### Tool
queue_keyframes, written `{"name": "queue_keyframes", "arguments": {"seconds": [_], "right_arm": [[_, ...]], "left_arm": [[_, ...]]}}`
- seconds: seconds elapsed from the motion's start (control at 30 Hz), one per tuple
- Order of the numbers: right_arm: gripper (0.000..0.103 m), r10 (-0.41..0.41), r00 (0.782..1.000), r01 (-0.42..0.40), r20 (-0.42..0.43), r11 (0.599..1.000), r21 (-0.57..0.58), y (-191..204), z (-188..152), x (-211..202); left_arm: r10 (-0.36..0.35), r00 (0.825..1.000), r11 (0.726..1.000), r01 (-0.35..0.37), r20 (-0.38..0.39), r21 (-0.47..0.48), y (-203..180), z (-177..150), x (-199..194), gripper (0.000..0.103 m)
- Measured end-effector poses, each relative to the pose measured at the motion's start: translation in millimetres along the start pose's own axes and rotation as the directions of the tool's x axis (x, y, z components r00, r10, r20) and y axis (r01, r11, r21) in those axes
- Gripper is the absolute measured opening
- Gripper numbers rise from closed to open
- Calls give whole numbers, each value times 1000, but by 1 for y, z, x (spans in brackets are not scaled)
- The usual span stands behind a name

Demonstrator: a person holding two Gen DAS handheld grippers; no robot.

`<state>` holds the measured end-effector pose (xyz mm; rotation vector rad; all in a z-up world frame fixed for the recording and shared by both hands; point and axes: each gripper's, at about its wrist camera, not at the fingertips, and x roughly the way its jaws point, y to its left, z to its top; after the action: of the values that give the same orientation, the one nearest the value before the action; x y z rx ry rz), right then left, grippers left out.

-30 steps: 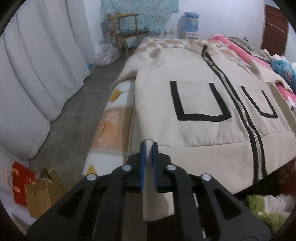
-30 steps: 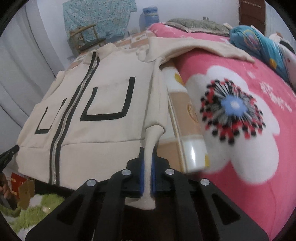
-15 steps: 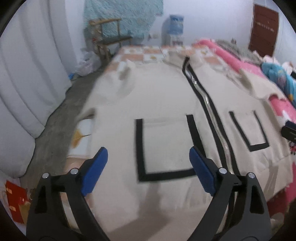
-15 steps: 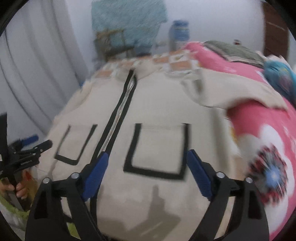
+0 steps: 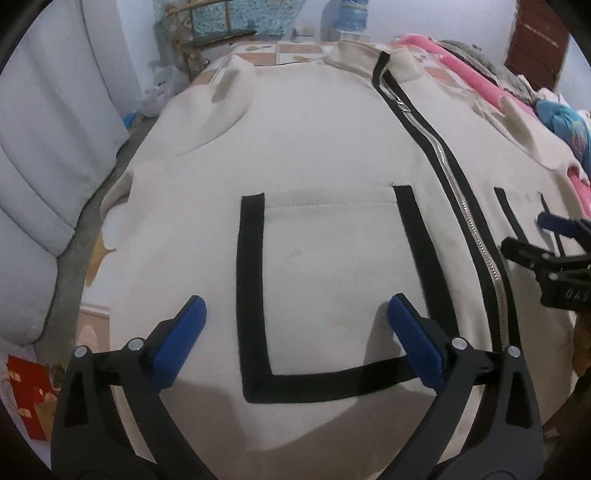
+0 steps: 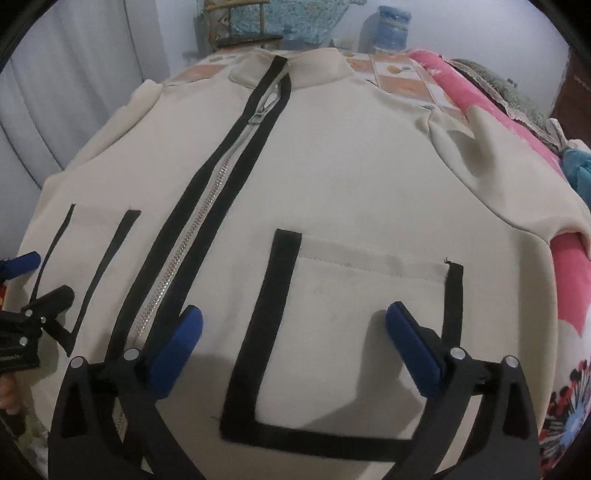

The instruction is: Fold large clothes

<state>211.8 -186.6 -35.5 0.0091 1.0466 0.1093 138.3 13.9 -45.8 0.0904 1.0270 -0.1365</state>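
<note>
A large cream zip jacket (image 5: 317,147) with black trim lies flat, front up, on a bed; it also shows in the right wrist view (image 6: 351,177). My left gripper (image 5: 295,325) is open and empty, hovering over the jacket's left black-edged pocket (image 5: 325,280). My right gripper (image 6: 295,332) is open and empty over the other pocket (image 6: 354,332). The zip (image 6: 207,221) runs up the middle to the collar. Each gripper shows at the edge of the other's view: the right one in the left wrist view (image 5: 550,254), the left one in the right wrist view (image 6: 26,306).
A pink flowered blanket (image 6: 569,295) covers the bed to the right. A white curtain (image 5: 48,147) hangs at the left, with a red bag (image 5: 26,395) on the floor below. A wooden chair (image 5: 210,40) and a water bottle (image 6: 388,26) stand beyond the bed.
Both grippers let go of the jacket's bottom corners, opened wide, and moved forward over the pockets, closer to the jacket.
</note>
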Motion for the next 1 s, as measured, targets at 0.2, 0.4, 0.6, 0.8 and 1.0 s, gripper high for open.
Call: {"name": "queue_keyframes", "arguments": {"seconds": [0.2, 0.4, 0.6, 0.8, 1.0], "right_arm": [[97, 1, 1000, -1, 22, 1000, 12, -3, -2, 0], [97, 2, 1000, -2, 2, 1000, 8, -4, 1, 1], [97, 0, 999, 0, -32, 1000, 4, -4, 7, 4], [96, -7, 993, 8, -119, 1000, 6, -3, 17, 10], [96, -28, 980, 37, -196, 998, 42, -2, 27, 17]], "left_arm": [[-10, 1000, 1000, 10, 3, 7, 1, 0, 0, 96], [-41, 996, 996, 46, 74, -70, 38, 7, -27, 95], [-35, 985, 894, 106, 169, -435, 196, 11, -49, 95], [-453, 847, 368, 463, 279, -806, 344, -54, 56, 95], [-616, 619, -135, 527, 487, -839, 343, -140, 171, 95]]}}
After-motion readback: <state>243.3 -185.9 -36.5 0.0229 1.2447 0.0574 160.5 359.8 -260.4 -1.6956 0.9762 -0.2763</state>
